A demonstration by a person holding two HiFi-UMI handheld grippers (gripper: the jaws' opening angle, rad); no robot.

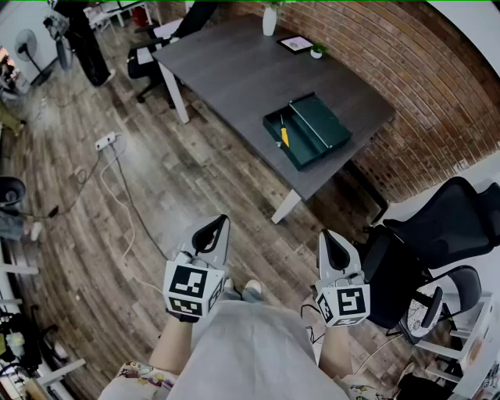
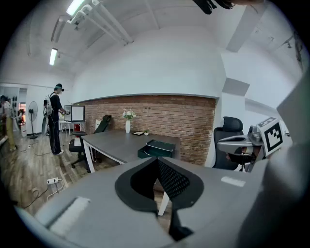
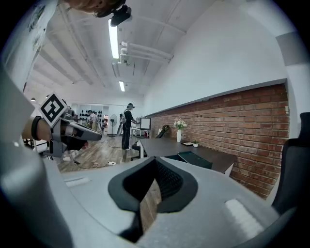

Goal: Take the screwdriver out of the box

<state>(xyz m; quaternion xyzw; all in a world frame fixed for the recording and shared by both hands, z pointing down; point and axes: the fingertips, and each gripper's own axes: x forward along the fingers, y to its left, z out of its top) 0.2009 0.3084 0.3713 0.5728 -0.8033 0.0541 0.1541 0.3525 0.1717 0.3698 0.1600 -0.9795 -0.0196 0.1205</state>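
Note:
A dark green box [image 1: 308, 129] lies open on the grey table [image 1: 234, 70], close to its near edge. In its tray lies a screwdriver [image 1: 284, 134] with a yellow handle. Both grippers hang well short of the table, over the wooden floor in front of the person. The left gripper [image 1: 221, 222] is shut with nothing in it, and the right gripper [image 1: 325, 234] is shut and empty too. From the left gripper [image 2: 157, 160] the box [image 2: 157, 147] shows small and far ahead. Seen from the right gripper [image 3: 156, 159], the box [image 3: 193, 159] lies ahead to the right.
A white vase [image 1: 269, 17], a framed picture [image 1: 296, 44] and a small plant [image 1: 317, 51] stand at the table's far end. Black office chairs [image 1: 437, 226] stand to the right by the brick wall. A power strip [image 1: 105, 141] and cables lie on the floor. A person [image 2: 54, 118] stands far left.

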